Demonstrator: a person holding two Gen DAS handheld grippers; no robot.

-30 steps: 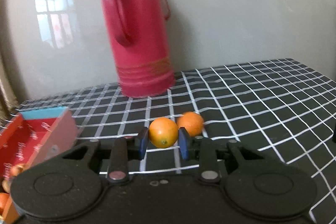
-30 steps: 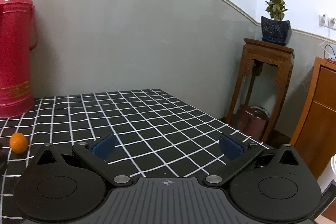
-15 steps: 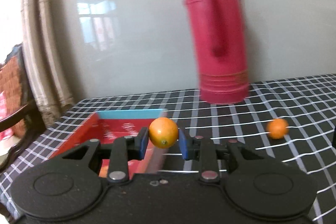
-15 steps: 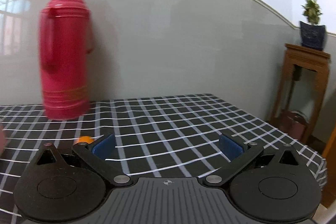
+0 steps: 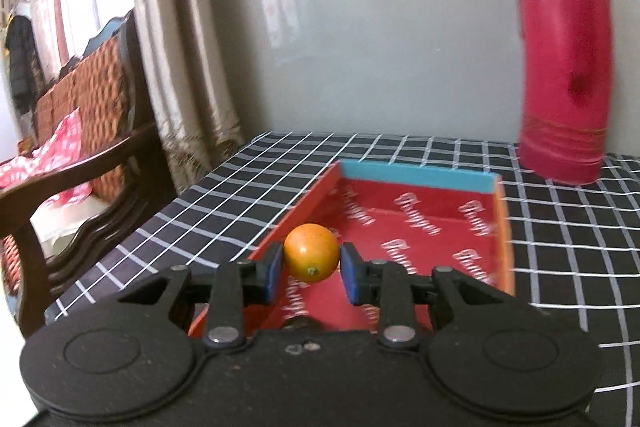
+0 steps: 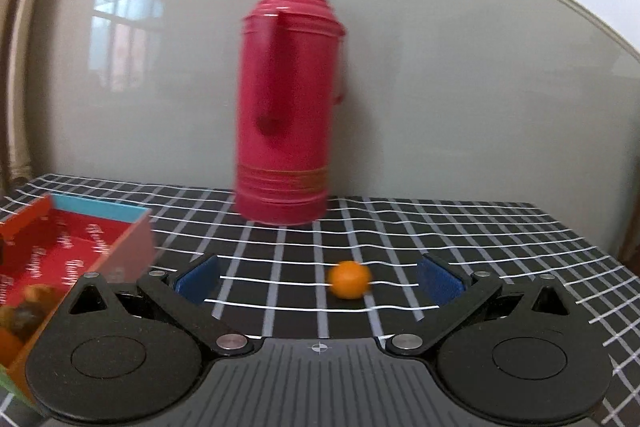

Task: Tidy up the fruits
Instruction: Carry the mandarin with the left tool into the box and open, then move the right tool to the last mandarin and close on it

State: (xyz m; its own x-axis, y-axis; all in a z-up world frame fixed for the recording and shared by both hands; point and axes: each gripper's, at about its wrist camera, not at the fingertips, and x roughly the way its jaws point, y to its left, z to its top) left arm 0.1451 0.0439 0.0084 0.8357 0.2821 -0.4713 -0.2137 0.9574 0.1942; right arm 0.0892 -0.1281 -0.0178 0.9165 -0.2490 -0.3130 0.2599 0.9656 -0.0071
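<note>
Left gripper (image 5: 308, 269) clamped on an orange (image 5: 311, 252) above red box (image 5: 416, 175); right gripper (image 6: 318, 281) wide apart; thermos (image 6: 286, 103) behind, checked cloth (image 6: 460, 227).

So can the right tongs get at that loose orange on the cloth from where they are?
Probably yes. The right tongs are open and empty, and the loose orange lies on the checked cloth straight ahead between their blue pads. The red flask stands behind it and the red box off to the side.
</note>
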